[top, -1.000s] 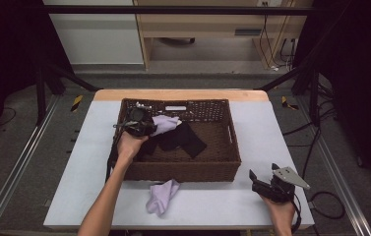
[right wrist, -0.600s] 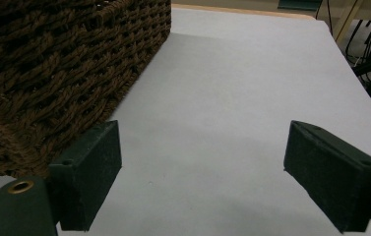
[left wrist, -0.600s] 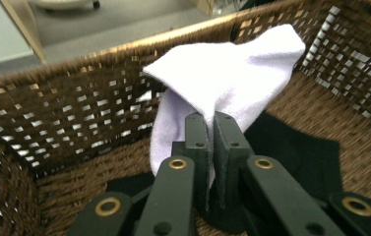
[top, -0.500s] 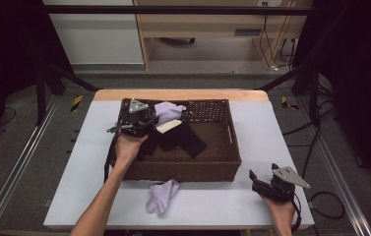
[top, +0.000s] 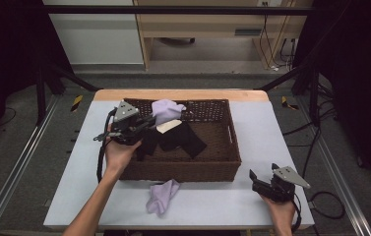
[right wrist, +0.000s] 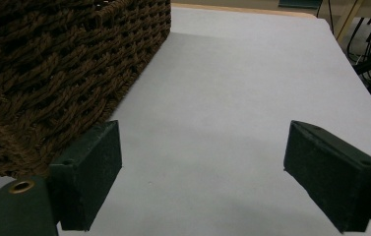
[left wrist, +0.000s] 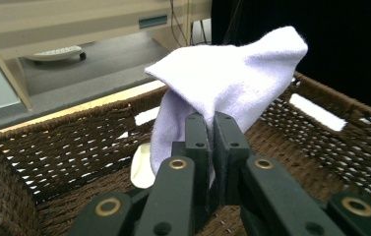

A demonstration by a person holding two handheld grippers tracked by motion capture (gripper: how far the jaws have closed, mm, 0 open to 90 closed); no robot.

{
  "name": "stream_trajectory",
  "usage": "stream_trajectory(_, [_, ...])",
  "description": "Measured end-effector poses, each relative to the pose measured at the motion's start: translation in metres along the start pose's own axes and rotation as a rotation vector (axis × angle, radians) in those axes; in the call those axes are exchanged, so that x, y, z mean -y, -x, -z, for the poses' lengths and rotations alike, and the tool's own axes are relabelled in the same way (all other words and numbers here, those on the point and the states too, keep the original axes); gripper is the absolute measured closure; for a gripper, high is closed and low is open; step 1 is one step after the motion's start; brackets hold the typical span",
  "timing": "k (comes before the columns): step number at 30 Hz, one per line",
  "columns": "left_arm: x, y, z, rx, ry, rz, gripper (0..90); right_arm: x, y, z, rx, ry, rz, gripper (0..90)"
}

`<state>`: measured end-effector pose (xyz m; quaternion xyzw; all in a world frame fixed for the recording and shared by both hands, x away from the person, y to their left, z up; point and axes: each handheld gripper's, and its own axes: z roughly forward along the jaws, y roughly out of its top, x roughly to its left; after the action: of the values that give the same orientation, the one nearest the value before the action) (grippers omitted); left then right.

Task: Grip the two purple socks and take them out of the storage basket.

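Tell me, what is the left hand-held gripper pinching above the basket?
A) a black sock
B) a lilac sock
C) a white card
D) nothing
B: in the left gripper view the left hand-held gripper has its jaws shut on a lilac sock, above the brown wicker basket.

left gripper (top: 146, 123): over the basket's (top: 183, 169) left end, with a sock (top: 166, 110) pinched between its jaws, just beyond them
dark garment (top: 183, 140): in the basket, right of the left gripper
second sock (top: 161, 195): on the desk (top: 252, 132), before the basket, well left of the right gripper (top: 254, 178)
right gripper: low over the desk, beside the basket's near right corner
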<state>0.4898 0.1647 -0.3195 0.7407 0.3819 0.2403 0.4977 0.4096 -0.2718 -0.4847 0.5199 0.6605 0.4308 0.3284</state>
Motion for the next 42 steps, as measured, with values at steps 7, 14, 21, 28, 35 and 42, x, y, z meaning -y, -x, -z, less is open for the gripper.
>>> stream_trajectory(7, [0.001, 0.012, 0.020, 0.031, 0.033, -0.025, 84.7, 0.000, 0.000, 0.000, -0.001, 0.001, 0.001, 14.9])
stream_trajectory(14, [0.005, 0.020, 0.035, 0.058, 0.056, -0.037, 84.7, 0.000, 0.000, 0.000, 0.000, 0.003, 0.002, 14.9])
stream_trajectory(21, [0.014, 0.029, 0.056, 0.084, 0.071, -0.046, 84.7, 0.000, 0.000, 0.000, 0.001, 0.003, 0.002, 15.0])
stream_trajectory(28, [0.025, 0.040, 0.068, 0.110, 0.080, -0.064, 84.6, 0.000, 0.000, 0.000, 0.002, 0.004, 0.004, 14.9])
stream_trajectory(35, [0.038, 0.047, 0.076, 0.131, 0.079, -0.073, 84.6, 0.000, 0.000, 0.000, 0.002, 0.003, 0.005, 15.0])
stream_trajectory(42, [0.056, 0.054, 0.081, 0.145, 0.040, -0.089, 84.7, 0.000, -0.001, 0.001, 0.002, 0.004, 0.001, 15.0])
